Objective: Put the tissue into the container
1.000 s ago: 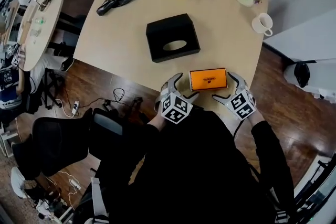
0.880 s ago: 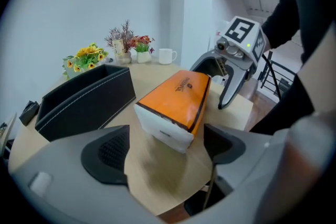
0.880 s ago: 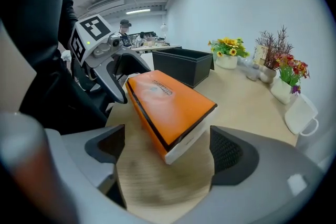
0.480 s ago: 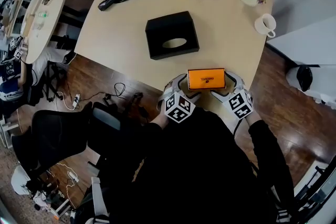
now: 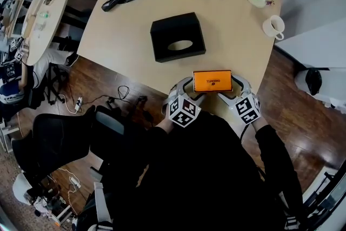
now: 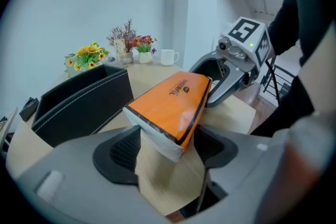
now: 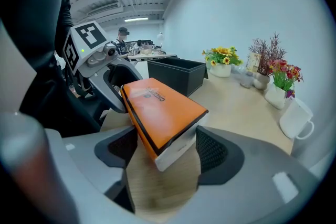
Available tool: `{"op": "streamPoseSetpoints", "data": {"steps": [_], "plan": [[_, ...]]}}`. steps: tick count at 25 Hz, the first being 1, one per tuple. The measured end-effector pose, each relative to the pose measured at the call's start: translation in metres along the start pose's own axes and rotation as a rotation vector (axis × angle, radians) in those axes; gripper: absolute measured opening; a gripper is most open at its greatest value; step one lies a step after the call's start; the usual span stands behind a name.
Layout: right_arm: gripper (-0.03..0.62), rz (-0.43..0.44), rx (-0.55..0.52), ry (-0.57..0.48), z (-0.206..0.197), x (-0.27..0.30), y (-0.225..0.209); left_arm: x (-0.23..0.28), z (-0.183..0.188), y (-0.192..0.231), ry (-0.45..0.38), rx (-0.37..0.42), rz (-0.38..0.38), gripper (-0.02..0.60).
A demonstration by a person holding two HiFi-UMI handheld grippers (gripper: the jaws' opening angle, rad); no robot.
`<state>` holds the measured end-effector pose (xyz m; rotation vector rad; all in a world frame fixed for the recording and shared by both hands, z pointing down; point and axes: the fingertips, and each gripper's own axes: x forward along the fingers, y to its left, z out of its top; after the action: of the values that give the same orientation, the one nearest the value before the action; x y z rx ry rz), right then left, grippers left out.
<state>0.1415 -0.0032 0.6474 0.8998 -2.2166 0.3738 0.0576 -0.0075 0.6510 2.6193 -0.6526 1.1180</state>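
Now, left claw [image 6: 168, 148], right claw [image 7: 165, 149], closing on tissue [image 5: 212, 80]

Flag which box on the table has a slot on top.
The black box: an oval slot is cut in its top. The orange pack, the smaller one, shows a plain unbroken top.

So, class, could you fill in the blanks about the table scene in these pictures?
The tissue pack has a top coloured ___.
The container on the table is coloured ___.
The opening in the container's top is ___ in shape.
The mug near the table's right edge is coloured ___.
Missing words: orange; black; oval; white.
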Motion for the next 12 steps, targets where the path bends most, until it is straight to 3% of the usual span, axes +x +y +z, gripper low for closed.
{"op": "streamPoseSetpoints", "data": {"steps": [12], "plan": [[0.353, -0.026, -0.11, -0.05, 0.069, -0.018, -0.009, -0.042, 0.035, 0.03, -0.014, -0.035, 0.047, 0.302]]}}
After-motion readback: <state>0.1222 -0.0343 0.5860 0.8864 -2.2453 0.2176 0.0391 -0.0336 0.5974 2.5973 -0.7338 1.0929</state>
